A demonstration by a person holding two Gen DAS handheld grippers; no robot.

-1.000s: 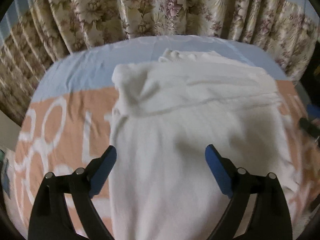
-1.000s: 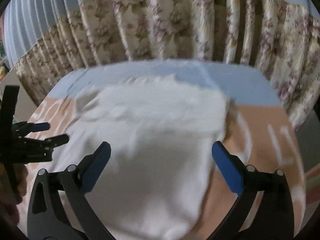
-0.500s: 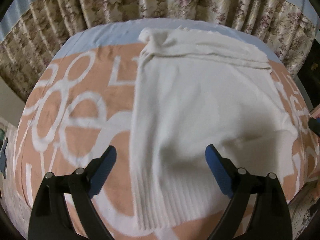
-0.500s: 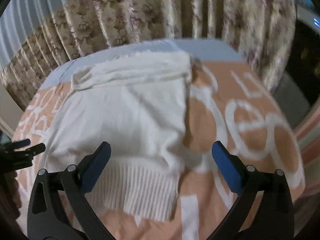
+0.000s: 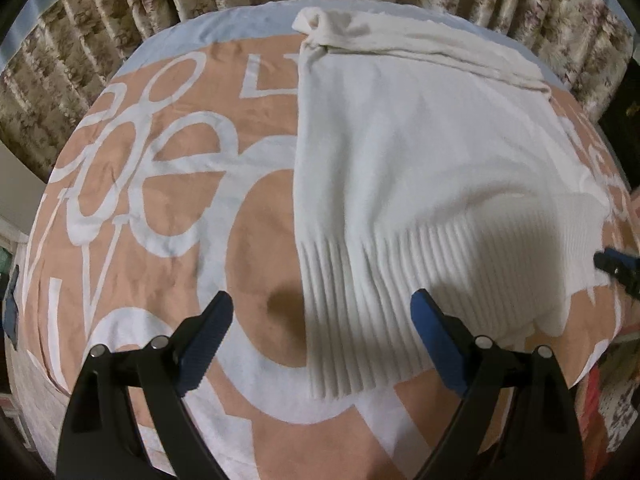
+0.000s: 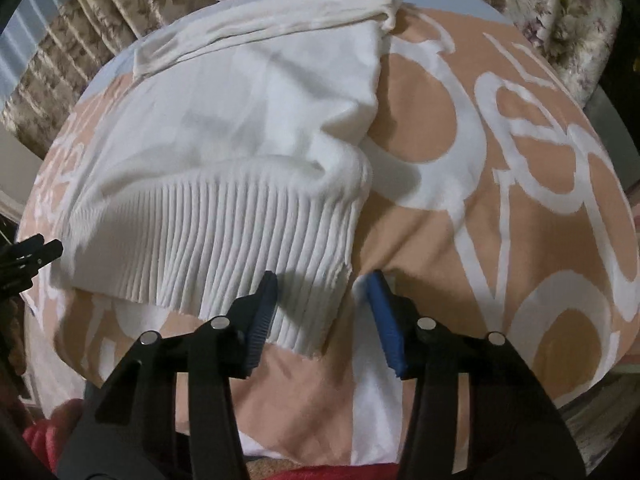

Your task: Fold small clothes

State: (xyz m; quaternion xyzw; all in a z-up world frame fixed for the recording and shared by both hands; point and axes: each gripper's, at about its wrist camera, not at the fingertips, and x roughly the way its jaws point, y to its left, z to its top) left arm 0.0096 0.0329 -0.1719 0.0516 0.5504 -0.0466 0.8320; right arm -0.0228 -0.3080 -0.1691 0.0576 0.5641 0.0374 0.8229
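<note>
the left gripper [image 5: 320, 320] hangs over the near left corner of a white knit sweater [image 5: 420, 152], its jaws wide apart and holding nothing, one blue pad over the peach-and-white bedspread [image 5: 160, 184], the other over the ribbed hem [image 5: 400, 300]; the sweater lies flat on the bed, its sleeves folded across the far end near the floral curtains [image 5: 120, 20]; the right gripper [image 6: 322, 296] sits at the hem's near right corner [image 6: 320, 300], jaws closing with the ribbed edge between them, not yet pinched; that corner is rumpled upward.
</note>
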